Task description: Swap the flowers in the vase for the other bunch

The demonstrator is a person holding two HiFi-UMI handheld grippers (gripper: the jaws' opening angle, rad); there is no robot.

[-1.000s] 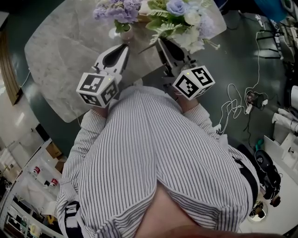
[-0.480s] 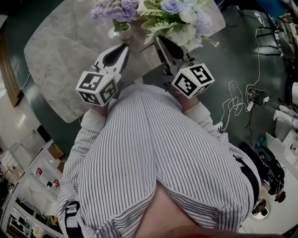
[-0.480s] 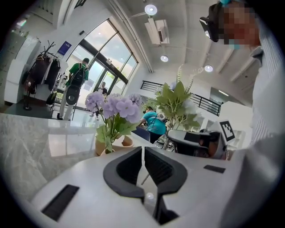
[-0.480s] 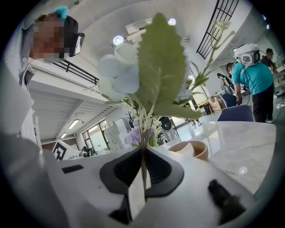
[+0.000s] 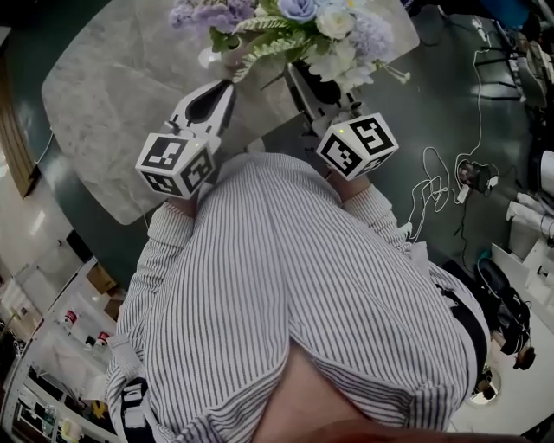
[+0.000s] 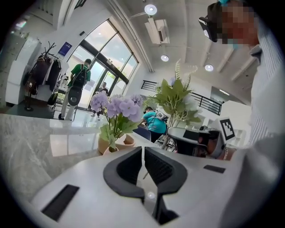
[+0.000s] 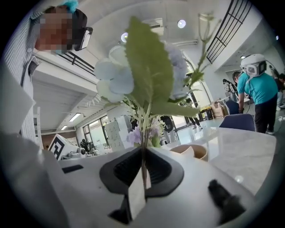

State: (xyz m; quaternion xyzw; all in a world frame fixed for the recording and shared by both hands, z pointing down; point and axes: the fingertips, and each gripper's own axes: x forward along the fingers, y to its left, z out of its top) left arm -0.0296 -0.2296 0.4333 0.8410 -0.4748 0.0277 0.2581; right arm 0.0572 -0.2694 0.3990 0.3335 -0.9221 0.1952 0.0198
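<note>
Head view with both gripper views. The purple bunch [image 6: 116, 107] stands in the tan vase [image 6: 126, 140] on the marble table [image 5: 112, 95], so the swap is judged not yet begun at the vase itself.

(a) The left gripper [image 5: 228, 86] has its jaws pressed together with nothing between them. In the head view the vase lies at about 11 o'clock from its fingertips, near but apart from them. In its own view the vase sits at about 10 o'clock, just beyond the jaw tips. The purple stems rise nearly upright from the vase mouth, so their long axis is vertical.

(b) The right gripper [image 7: 143, 153] is clamped on the thin stems [image 7: 143, 144] of the other bunch [image 5: 325, 26], a spray of white and pale-blue blooms with green leaves. The stems stand upright between the pads, and a paper tag [image 7: 136, 196] hangs below them. In the head view this bunch sits at 3 o'clock of the purple bunch, with the foliage of the two overlapping. The vase rim shows at about 3 o'clock of the right jaws.

(c) Judgement: the left gripper is the nearer free tool. It would need to open and close on the purple stems above the rim, then lift along their axis. Only then could the held bunch go in.
</note>
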